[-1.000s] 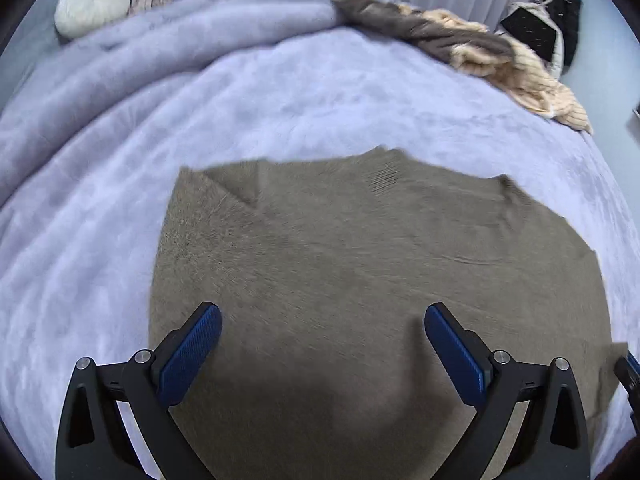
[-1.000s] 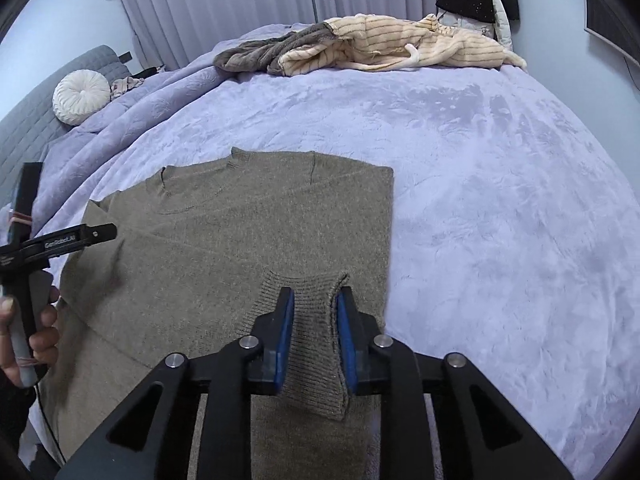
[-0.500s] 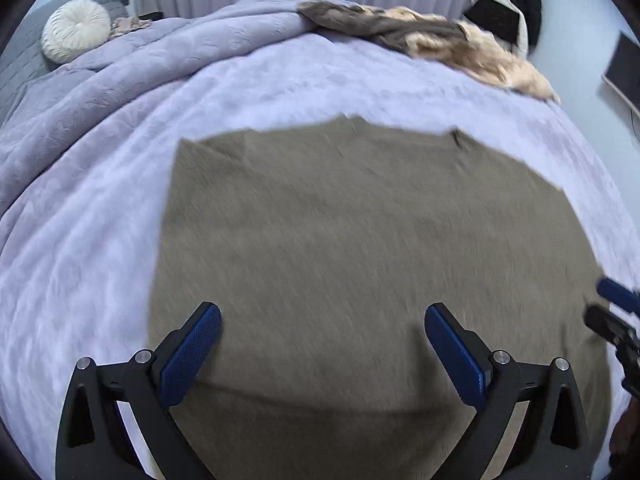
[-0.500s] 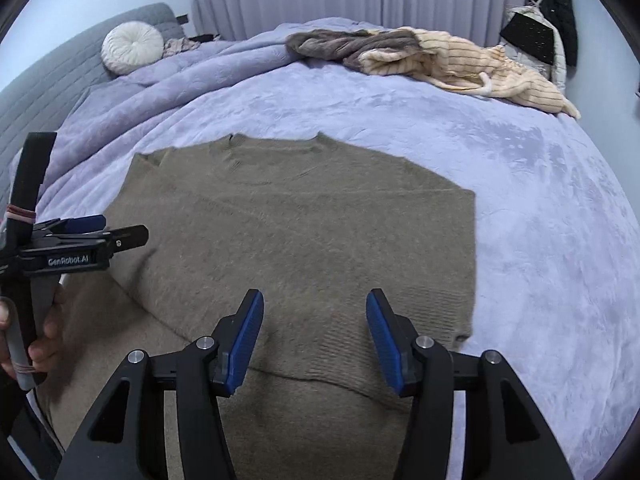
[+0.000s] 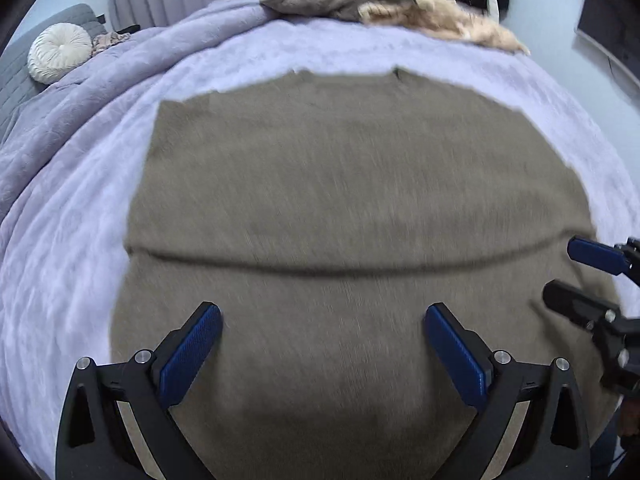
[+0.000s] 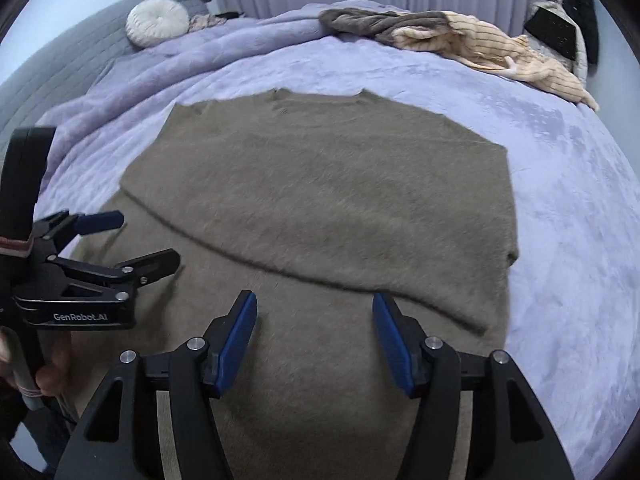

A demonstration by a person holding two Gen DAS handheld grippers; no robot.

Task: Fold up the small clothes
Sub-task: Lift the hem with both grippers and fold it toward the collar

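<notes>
An olive-brown knit sweater (image 5: pixel 352 184) lies flat on the lilac bed cover, collar away from me; it also shows in the right wrist view (image 6: pixel 320 184). A fold edge (image 5: pixel 340 266) runs across it, with sleeves folded over the body. My left gripper (image 5: pixel 322 344) is open and empty above the sweater's near part; it also shows at the left of the right wrist view (image 6: pixel 132 236). My right gripper (image 6: pixel 314 336) is open and empty above the near hem; it also shows at the right edge of the left wrist view (image 5: pixel 576 272).
The lilac plush cover (image 6: pixel 560 200) spreads over the bed. A heap of grey and cream striped clothes (image 6: pixel 460 36) lies at the far side. A round white cushion (image 6: pixel 158 26) rests on a grey sofa at far left. Dark garments (image 6: pixel 560 28) hang at far right.
My right gripper let go of the ribbed cuff, opened wide and drew back toward the hem. Both grippers pulled back, so more of the sweater and its fold edge show.
</notes>
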